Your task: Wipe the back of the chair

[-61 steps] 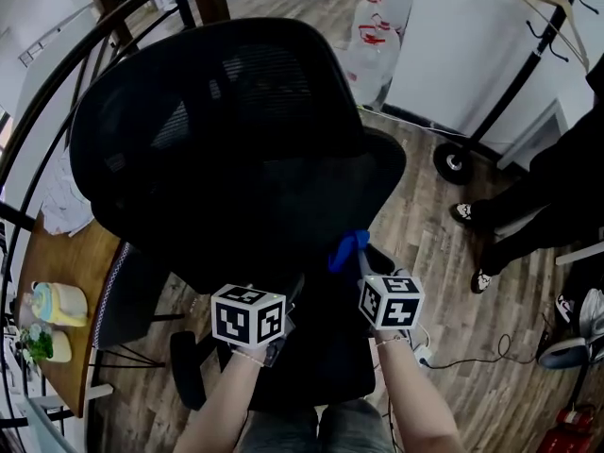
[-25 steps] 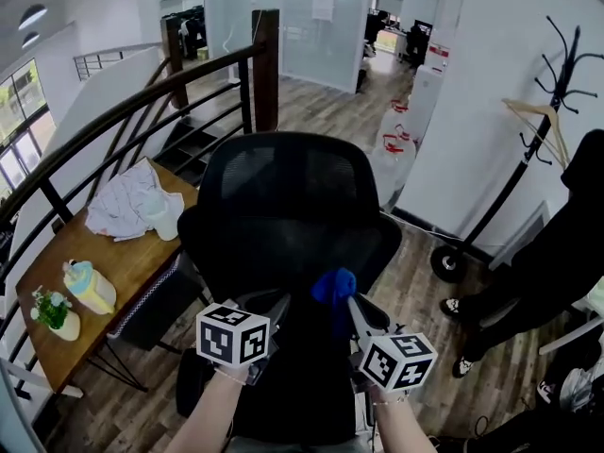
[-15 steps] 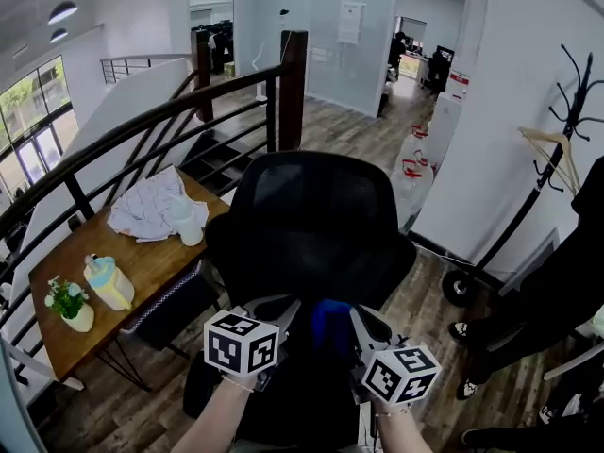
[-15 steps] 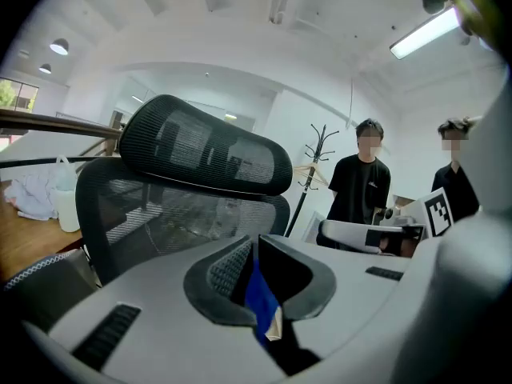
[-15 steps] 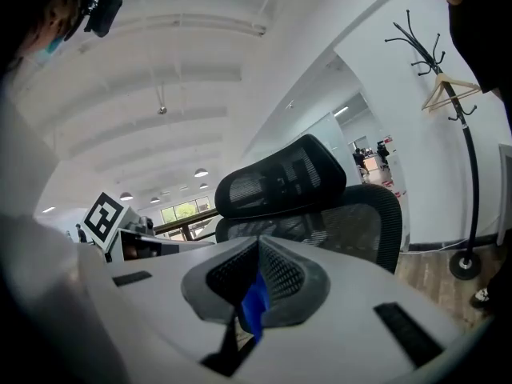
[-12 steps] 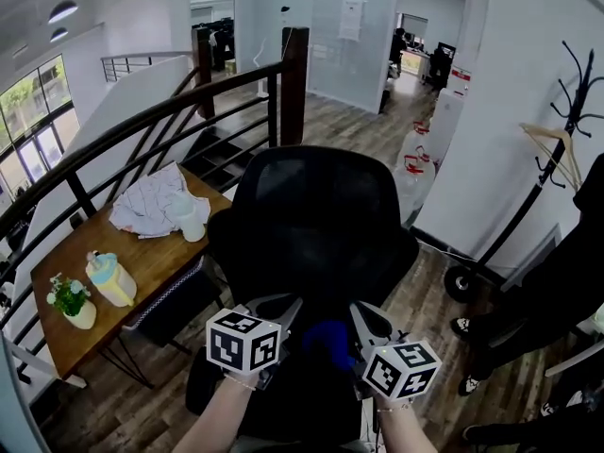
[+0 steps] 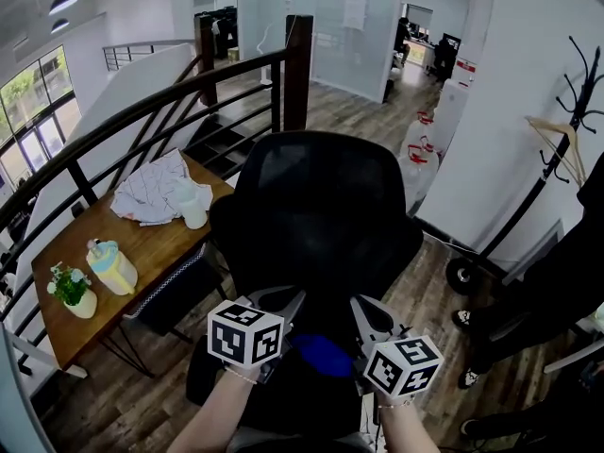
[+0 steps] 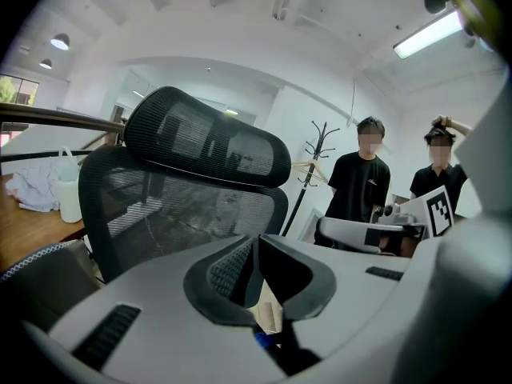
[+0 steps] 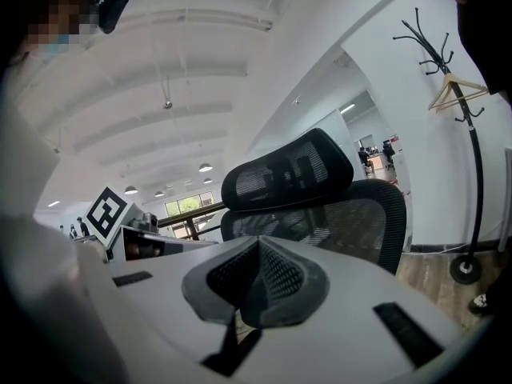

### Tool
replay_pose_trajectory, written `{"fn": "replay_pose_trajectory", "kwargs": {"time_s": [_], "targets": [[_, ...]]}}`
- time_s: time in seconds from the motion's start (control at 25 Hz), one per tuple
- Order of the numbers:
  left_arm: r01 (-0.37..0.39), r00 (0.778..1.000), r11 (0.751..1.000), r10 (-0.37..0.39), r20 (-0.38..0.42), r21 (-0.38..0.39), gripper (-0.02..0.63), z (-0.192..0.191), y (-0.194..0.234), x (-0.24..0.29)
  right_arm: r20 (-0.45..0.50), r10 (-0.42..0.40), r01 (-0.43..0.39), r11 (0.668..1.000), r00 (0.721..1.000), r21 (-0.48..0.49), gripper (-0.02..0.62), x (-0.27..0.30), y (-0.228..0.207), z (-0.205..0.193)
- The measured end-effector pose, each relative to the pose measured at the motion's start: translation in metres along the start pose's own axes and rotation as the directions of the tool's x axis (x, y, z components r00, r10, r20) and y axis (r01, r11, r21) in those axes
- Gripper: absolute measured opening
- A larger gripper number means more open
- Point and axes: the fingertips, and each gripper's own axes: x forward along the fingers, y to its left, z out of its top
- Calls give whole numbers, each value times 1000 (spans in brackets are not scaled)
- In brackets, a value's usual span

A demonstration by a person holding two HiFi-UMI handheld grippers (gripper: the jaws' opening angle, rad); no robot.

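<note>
The black mesh office chair stands with its back and headrest facing me, also in the left gripper view and right gripper view. My left gripper and right gripper hover side by side just short of the lower backrest. Both look shut, pads together, nothing between them in the left gripper view or right gripper view. A blue cloth sits low between the two gripper bodies, behind the jaws. A sliver of blue cloth shows under the left jaws. I cannot tell what supports it.
A wooden table at left carries a white cloth, a bottle, a jug and a small plant. A dark stair railing curves behind. Right: a coat stand, water bottles, a person in black.
The blue cloth has gone from the right gripper's tip, up against the chair back, down to a spot between the two grippers. Both grippers sit lower and closer to me.
</note>
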Motion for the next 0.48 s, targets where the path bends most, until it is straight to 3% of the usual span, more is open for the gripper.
{"fn": "replay_pose_trajectory", "kwargs": {"time_s": [0.48], "targets": [[7, 1000, 1000, -7, 8, 9, 34, 4, -6, 1, 2, 15, -15, 1000, 1000, -5, 26, -1, 7, 2]]}}
